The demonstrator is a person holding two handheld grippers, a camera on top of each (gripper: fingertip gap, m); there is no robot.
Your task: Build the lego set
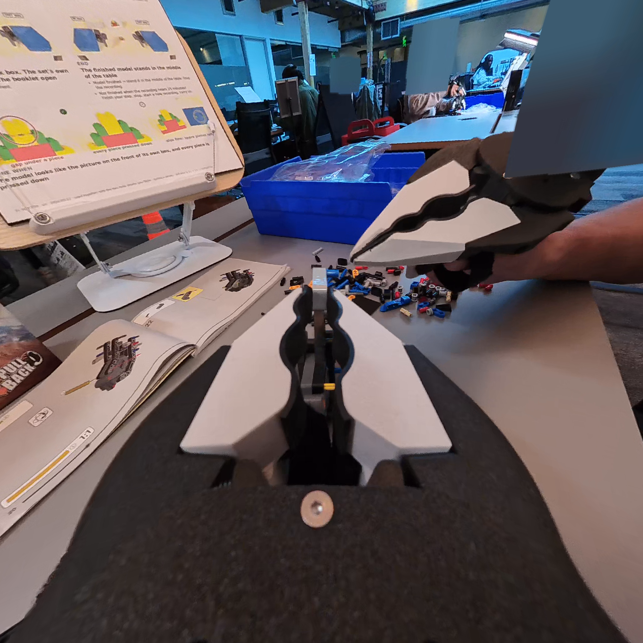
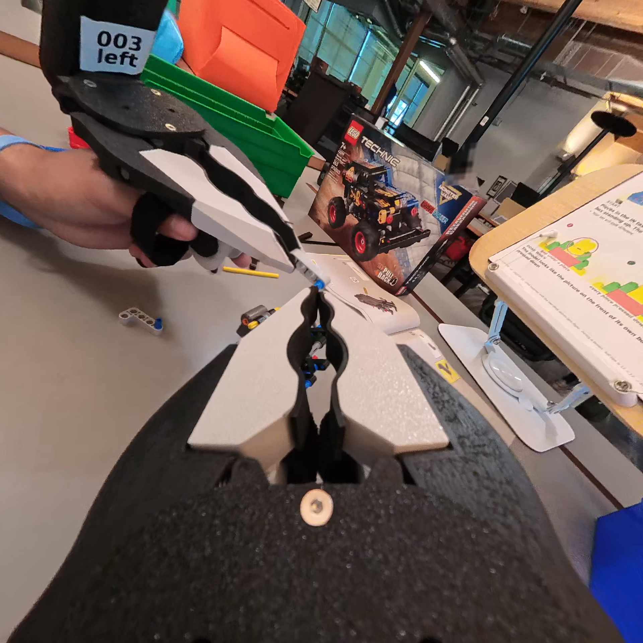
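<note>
My left gripper (image 1: 319, 288) is shut on a grey lego beam (image 1: 319, 280) that sticks out past its fingertips. In the right wrist view the left gripper (image 2: 295, 259) comes in from the upper left with the beam (image 2: 308, 270) pointing at my right gripper (image 2: 317, 290). The right gripper is shut, with a small blue pin (image 2: 318, 284) at its tips, against the beam's end. In the left wrist view the right gripper (image 1: 353, 259) hovers over a pile of loose lego parts (image 1: 389, 287). A small dark sub-assembly (image 2: 257, 315) lies on the table below.
An open instruction booklet (image 1: 167, 334) lies at the left, in front of a sheet stand (image 1: 153, 268). A blue bin (image 1: 323, 208) with bags stands behind the pile. A grey L-beam with a blue pin (image 2: 141, 320), a yellow axle (image 2: 250, 272), the set's box (image 2: 389, 222) and a green bin (image 2: 226, 118) also show. Only a small space, under 4 cm, lies between the two pairs of fingers.
</note>
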